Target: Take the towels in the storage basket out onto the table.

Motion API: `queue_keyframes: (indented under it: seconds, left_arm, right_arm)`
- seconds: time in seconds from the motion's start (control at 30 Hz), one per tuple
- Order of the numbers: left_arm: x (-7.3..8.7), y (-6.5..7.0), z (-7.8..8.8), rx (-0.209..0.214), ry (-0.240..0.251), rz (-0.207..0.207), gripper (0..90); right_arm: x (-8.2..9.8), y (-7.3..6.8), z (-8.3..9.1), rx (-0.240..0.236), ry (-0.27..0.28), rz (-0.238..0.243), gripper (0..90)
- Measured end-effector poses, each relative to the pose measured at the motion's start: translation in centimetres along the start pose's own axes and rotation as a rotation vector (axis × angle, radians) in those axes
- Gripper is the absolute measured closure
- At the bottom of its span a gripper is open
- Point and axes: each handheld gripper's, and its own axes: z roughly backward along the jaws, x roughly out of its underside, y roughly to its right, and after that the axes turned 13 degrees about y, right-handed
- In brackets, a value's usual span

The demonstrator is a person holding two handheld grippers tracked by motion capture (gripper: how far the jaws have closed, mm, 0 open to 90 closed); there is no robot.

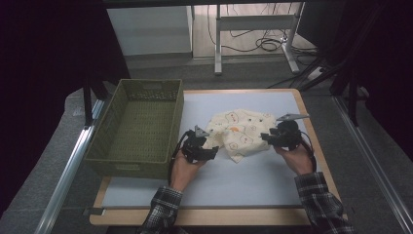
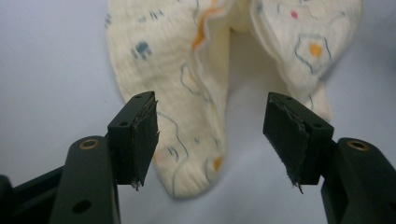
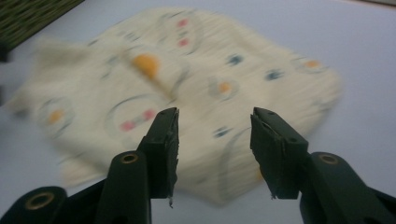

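A cream printed cloth (image 1: pixel 241 132) lies crumpled at the centre of the bench (image 1: pixel 253 180), right of the green basket (image 1: pixel 139 127). The left gripper (image 1: pixel 210 148) sits at its lower-left edge and the right gripper (image 1: pixel 265 137) at its right edge. Both have their jaws parted, gripping nothing.

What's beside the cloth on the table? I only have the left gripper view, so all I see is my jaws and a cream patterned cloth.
Observer: A green basket stands left of the cloth, apart from it.
Operator: Anything in the basket?
Observer: No, the high view shows its bottom bare.
Operator: Where's the other gripper?
Observer: The right gripper sits at the cloth's right edge, and the left gripper at its left edge.
Operator: Is the right one gripping the cloth?
Observer: No. In the right gripper view its jaws stand apart above the cloth, pads pressing on nothing.
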Motion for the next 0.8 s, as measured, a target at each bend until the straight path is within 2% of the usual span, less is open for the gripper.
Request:
queue_keyframes:
  seconds: [0.17,0.27,0.33,0.43,0.47,0.5,0.53,0.57,0.63,0.67,0.8]
  left_arm:
    - [1.3,0.0,0.1,0.002,-0.02,-0.003,38.2]
    - [1.8,0.2,-0.5,0.003,-0.04,-0.004,40.9]
    - [2.0,0.3,-0.9,-0.01,-0.049,-0.009,42.3]
    - [2.2,0.1,-1.4,-0.038,-0.046,-0.02,48.3]
    - [2.3,0.0,-1.5,-0.044,-0.045,-0.023,51.4]
    - [2.3,0.0,-1.6,-0.05,-0.042,-0.029,56.4]
    - [2.3,0.0,-1.7,-0.056,-0.043,-0.037,61.8]
    - [2.2,0.0,-1.7,-0.064,-0.044,-0.045,67.1]
    - [2.2,0.0,-1.6,-0.053,-0.042,-0.043,80.9]
    - [2.2,0.1,-1.5,-0.05,-0.041,-0.045,84.3]
    - [2.5,0.6,-0.6,-0.031,-0.038,-0.056,86.0]
  right_arm:
    - [1.8,-4.4,-0.9,-0.16,-0.059,0.027,57.3]
    - [2.8,-7.0,-2.5,-0.211,-0.085,0.061,56.6]
    - [3.3,-8.1,-3.8,-0.209,-0.103,0.094,53.8]
    - [3.9,-8.8,-5.4,-0.151,-0.114,0.136,55.0]
    - [4.0,-8.9,-5.7,-0.142,-0.094,0.141,60.8]
    - [4.0,-9.0,-5.8,-0.115,-0.086,0.163,70.3]
    - [4.0,-9.2,-5.8,-0.109,-0.084,0.186,80.5]
    - [4.1,-9.3,-5.8,-0.124,-0.084,0.19,85.5]
    - [3.9,-9.4,-5.5,-0.122,-0.108,0.215,87.7]
    - [3.9,-9.4,-5.2,-0.126,-0.12,0.223,88.0]
    - [3.6,-8.5,-2.6,-0.131,-0.112,0.207,87.9]
